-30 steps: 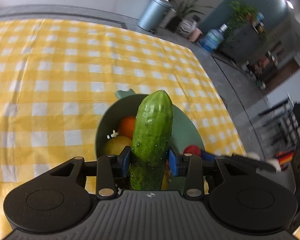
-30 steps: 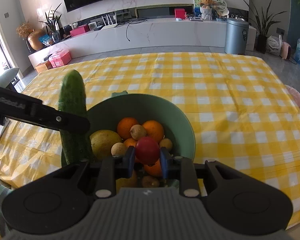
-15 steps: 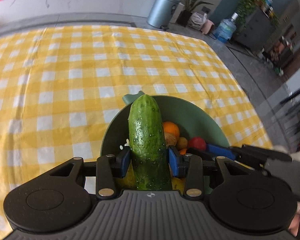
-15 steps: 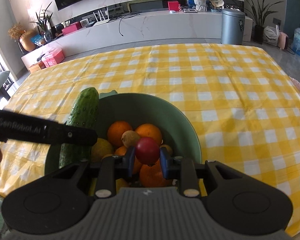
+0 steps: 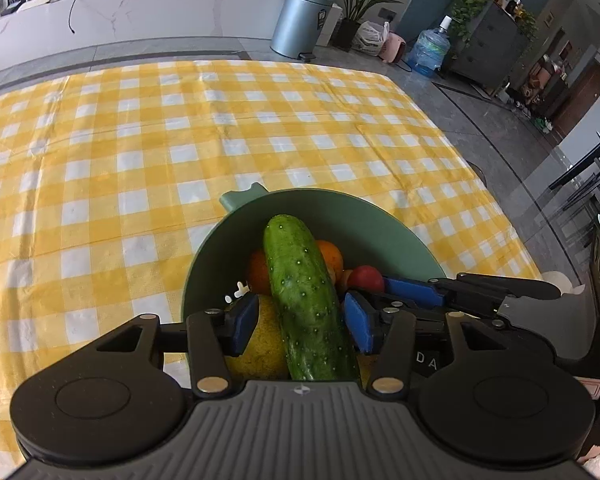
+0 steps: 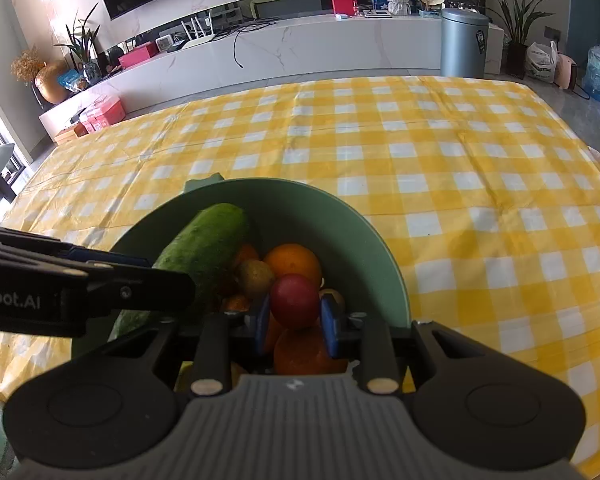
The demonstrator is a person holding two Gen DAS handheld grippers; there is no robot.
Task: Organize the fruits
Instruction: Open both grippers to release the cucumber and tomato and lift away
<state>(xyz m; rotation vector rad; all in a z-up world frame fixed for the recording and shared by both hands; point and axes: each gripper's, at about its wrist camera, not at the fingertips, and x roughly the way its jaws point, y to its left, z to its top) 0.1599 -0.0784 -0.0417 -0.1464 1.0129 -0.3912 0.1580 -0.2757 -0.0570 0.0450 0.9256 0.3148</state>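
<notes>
A table covered by a yellow-and-white checked cloth (image 5: 148, 152) carries a green bowl (image 5: 364, 224) near its front edge, toward the right corner in the left wrist view. The bowl has a small tab on its far rim and is heaped with fruit. Across that heap lies a cucumber (image 5: 304, 300), its far tip reaching up toward the back wall of the bowl and its near end hidden under the tool body. The left gripper (image 5: 306, 322) sits around the cucumber with its blue pads spread wider than the cucumber; a gap shows on each side, so it has no hold on it. The right gripper (image 6: 294, 322) comes in over the bowl's near rim with its blue pads pressed against both sides of a small red fruit (image 6: 294, 300), gripping it above the pile. Under and behind that fruit are oranges (image 6: 294, 262), a large yellow fruit (image 5: 260, 344) beside the cucumber, and a small brownish fruit (image 6: 256, 278).
</notes>
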